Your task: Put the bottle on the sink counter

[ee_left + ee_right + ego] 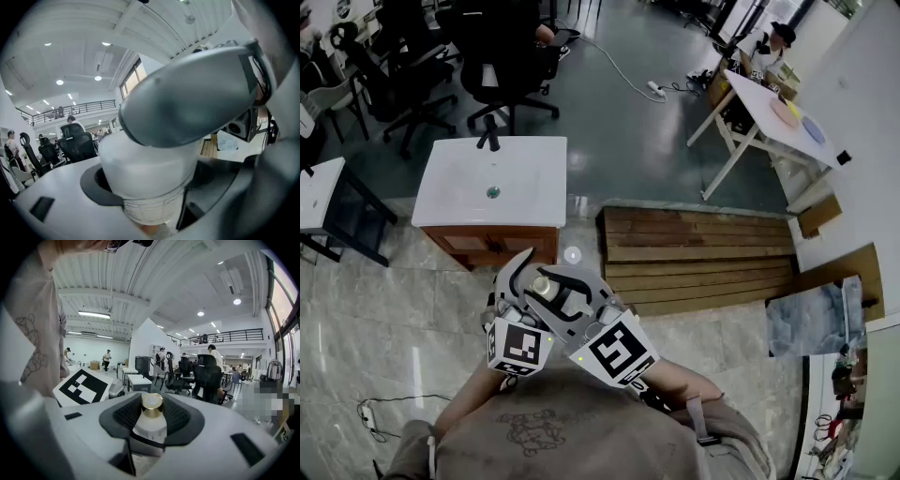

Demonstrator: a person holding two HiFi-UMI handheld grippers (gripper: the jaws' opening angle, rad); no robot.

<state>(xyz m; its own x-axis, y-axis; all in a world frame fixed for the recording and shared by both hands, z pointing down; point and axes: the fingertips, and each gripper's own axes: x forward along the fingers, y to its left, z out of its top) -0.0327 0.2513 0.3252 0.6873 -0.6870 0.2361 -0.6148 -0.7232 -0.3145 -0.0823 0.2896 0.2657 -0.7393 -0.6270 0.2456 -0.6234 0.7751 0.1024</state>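
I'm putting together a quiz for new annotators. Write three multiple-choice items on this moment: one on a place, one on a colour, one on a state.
1. Where is the white plastic bottle?
A. on the white sink counter
B. held in the air, short of that counter
C. nowhere in view

2. The bottle's round cap is:
A. gold
B. blue
C. black

3. The right gripper is:
A. wide open and empty
B. closed on the bottle
C. out of view

Answers:
1. B: the head view shows it held close to the person, apart from the counter.
2. A: the right gripper view shows a shiny gold cap.
3. B: its black pads hug the bottle just below the cap.
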